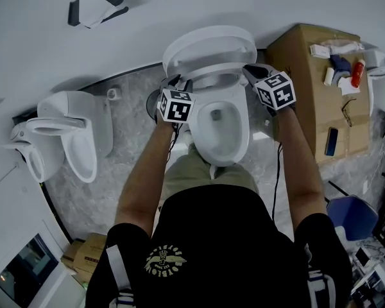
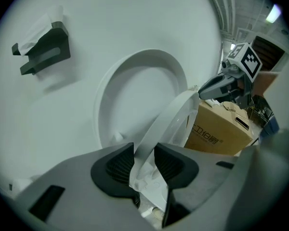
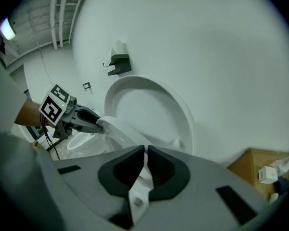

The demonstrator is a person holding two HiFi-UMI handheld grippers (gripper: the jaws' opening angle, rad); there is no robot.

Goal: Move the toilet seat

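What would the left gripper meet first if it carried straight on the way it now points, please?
The left gripper has the toilet seat clamped between its fingers, so the seat itself comes first. Past it, the raised lid against the wall looks next, though depth is hard to judge.

Curved white wall (image 1: pixel 256 5), grey marbled floor (image 1: pixel 125 153), cardboard box (image 1: pixel 305 69) at right, second toilet (image 1: pixel 77 140) at left, black wall bracket (image 2: pixel 45 52).
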